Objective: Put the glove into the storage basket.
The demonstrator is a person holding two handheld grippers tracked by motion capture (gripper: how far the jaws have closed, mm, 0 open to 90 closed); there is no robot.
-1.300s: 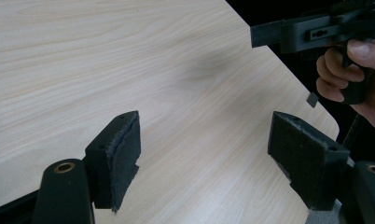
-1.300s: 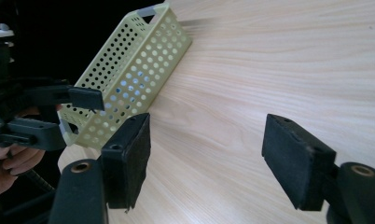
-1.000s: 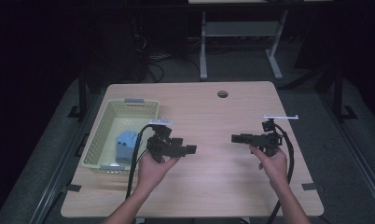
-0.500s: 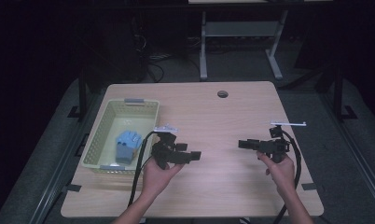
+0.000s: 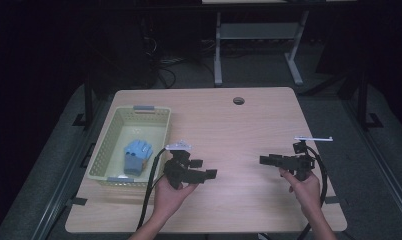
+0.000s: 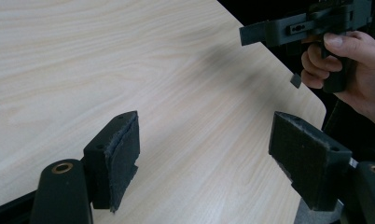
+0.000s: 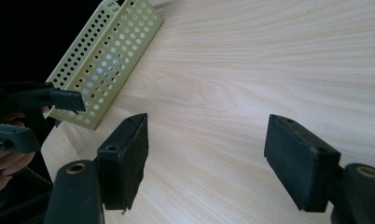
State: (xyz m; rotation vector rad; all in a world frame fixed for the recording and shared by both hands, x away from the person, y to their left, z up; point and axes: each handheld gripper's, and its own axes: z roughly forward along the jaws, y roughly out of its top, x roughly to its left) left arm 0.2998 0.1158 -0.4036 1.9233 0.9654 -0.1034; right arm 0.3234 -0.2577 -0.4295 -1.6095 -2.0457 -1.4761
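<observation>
A: Grippers first. Where are they?

B: The left gripper (image 5: 209,174) is over the near part of the table (image 5: 229,130), in the person's left hand (image 5: 170,192). The right gripper (image 5: 265,160) is over the near right part, in the right hand (image 5: 303,184). They point at each other and are well apart.

A: Are the fingers wide or shut?

B: Wide on both. In the left gripper view the two black fingers (image 6: 118,154) stand far apart with only bare wood between them. In the right gripper view the fingers (image 7: 127,151) are far apart too, with nothing between them.

A: Do they hold anything?

B: No. Both are empty.

A: What is nearest to them?

B: A pale green basket (image 5: 109,145) sits on the left part of the table. It has little holes in its walls. A blue thing (image 5: 136,155) lies inside it, near the end closest to the person. I cannot tell what the blue thing is.

A: Is the left gripper touching the basket?

B: No. It is just beside it, to the right of the near corner. Its black cable (image 5: 151,175) hangs by the basket's side.
</observation>
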